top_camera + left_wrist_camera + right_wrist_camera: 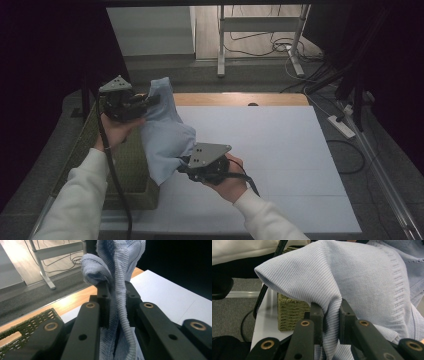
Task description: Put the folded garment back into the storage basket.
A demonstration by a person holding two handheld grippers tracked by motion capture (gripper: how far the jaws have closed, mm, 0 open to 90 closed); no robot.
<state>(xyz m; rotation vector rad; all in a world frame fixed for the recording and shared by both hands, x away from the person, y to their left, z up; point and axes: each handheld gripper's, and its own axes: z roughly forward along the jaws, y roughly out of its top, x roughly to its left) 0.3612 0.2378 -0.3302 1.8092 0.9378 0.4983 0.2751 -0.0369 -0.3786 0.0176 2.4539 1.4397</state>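
High view: pale blue knit garment (165, 132) lifted above wicker basket (131, 165), stretched between left tongs (150, 101) and right tongs (183, 167) | Left gripper view: tongs pinching bunched knit (117, 302) | Right gripper view: tongs pinching a fold (332, 315), basket behind | Step: lift-out; next likely spreading it on the counter (280, 150).

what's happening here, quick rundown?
A person holds a light blue knit cloth up between two handheld grippers. The left gripper is shut on its upper part, the right gripper on a lower fold. The cloth hangs over the edge of a white table, above a green woven basket.
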